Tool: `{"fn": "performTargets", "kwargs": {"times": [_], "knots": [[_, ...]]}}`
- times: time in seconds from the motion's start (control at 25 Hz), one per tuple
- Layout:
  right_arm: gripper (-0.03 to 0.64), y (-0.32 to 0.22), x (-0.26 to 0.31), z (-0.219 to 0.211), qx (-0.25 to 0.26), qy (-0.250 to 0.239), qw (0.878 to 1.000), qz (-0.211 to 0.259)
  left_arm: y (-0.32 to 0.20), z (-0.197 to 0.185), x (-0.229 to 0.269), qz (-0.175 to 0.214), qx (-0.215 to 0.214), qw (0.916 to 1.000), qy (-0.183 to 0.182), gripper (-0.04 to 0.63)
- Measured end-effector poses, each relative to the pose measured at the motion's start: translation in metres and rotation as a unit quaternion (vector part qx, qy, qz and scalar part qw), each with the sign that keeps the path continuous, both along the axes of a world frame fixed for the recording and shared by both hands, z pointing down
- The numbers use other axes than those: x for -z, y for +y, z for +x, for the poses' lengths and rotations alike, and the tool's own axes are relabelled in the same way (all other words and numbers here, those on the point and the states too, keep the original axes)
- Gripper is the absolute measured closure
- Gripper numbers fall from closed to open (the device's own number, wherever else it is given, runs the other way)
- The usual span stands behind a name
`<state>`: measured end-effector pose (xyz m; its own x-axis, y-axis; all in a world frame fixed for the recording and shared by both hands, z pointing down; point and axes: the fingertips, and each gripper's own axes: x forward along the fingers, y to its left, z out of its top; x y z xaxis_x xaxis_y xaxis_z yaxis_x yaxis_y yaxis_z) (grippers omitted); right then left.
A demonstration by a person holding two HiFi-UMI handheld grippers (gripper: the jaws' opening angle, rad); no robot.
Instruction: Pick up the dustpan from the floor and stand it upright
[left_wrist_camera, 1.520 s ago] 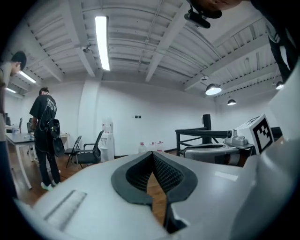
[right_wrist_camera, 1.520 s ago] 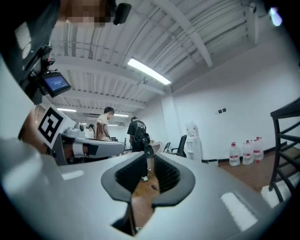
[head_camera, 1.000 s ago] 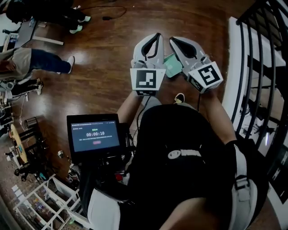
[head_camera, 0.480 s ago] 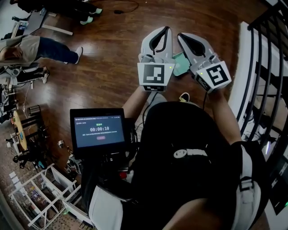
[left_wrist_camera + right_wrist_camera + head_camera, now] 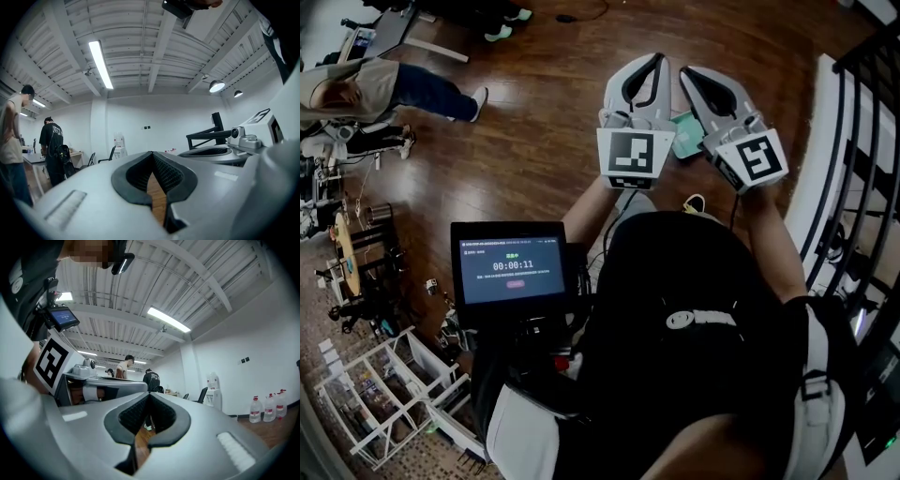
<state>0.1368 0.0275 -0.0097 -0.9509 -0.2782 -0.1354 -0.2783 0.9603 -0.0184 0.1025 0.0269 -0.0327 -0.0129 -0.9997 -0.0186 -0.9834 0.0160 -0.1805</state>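
Seen from above, a person in a dark top holds both arms forward over a brown wooden floor (image 5: 534, 141). The left hand-held gripper (image 5: 652, 59) and the right hand-held gripper (image 5: 687, 72) sit side by side, close together, each with a black-and-white marker cube at its near end.

The dustpan (image 5: 684, 134) shows only as a small pale green patch on the floor, in the narrow gap between the two grippers and mostly covered by them. How it lies cannot be told.

In its own view, the left hand-held gripper (image 5: 152, 153) has its jaws closed tip to tip with nothing held; only floor shows through the slit below the tips. The right hand-held gripper (image 5: 150, 394) is likewise fully closed and empty.

A small screen (image 5: 511, 272) showing a timer sits at the person's left. A dark railing (image 5: 862, 141) runs along the right edge. Another person (image 5: 394, 84) in jeans stands at the upper left.
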Motion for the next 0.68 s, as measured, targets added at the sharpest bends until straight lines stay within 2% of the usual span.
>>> {"fn": "performTargets", "kwargs": {"times": [0.2, 0.48, 0.68], "knots": [[0.614, -0.0008, 0.0011, -0.0038, 0.003, -0.007, 1.0, -0.003, 0.0013, -0.0095, -0.0027, -0.016, 0.018, 0.9995, -0.019, 0.575], [0.614, -0.0021, -0.0003, -0.0025, -0.002, -0.003, 1.0, -0.007, -0.0004, -0.0045, 0.0022, -0.004, 0.007, 1.0, -0.006, 0.575], [0.614, 0.0041, 0.0045, -0.0059, 0.019, -0.018, 1.0, 0.006, -0.0012, -0.0042, 0.0019, -0.006, 0.005, 0.9999, -0.01, 0.575]]}}
